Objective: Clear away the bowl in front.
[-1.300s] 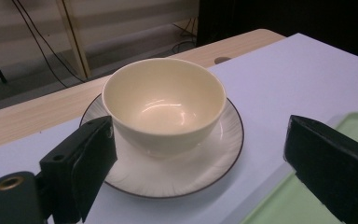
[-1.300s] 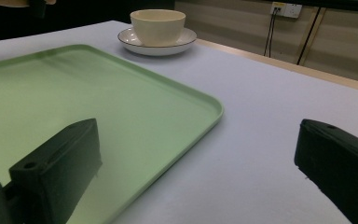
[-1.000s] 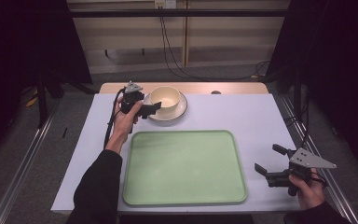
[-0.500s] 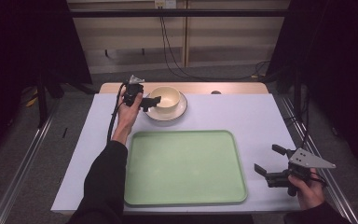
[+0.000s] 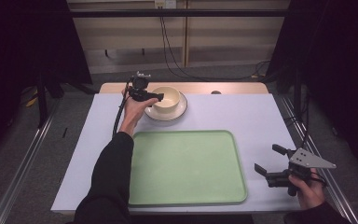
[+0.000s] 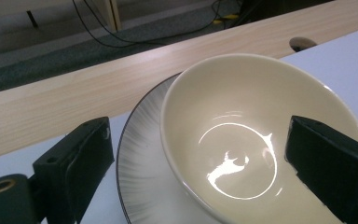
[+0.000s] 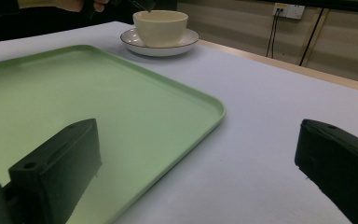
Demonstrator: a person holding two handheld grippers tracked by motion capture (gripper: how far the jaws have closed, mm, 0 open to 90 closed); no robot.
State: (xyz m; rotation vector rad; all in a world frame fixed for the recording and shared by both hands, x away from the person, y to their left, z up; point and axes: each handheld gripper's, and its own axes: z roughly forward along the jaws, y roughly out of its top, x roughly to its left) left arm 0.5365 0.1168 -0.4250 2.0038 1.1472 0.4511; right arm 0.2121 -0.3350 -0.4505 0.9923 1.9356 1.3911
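A cream bowl (image 5: 167, 99) stands on a dark-rimmed plate (image 5: 180, 111) at the far middle of the table. My left gripper (image 5: 156, 96) reaches it from the left. In the left gripper view the bowl (image 6: 242, 140) sits between the jaws of the left gripper (image 6: 200, 172): one jaw is outside over the plate (image 6: 140, 177), the other over the bowl's inside. The jaws have just been opening and stand open, with no pad pressing the wall. My right gripper (image 5: 269, 161) hovers open near the front right, with bare table between the jaws of the right gripper (image 7: 200, 172).
A large green tray (image 5: 186, 168) lies empty in the middle, and its corner (image 7: 74, 93) is close to the right gripper's left jaw. A wooden strip (image 6: 74, 93) with a round hole edges the table behind the bowl. Cables trail on the floor beyond.
My left hand has moved away from me toward the bowl, and its jaws now straddle the bowl's left wall. The right hand has stayed still.
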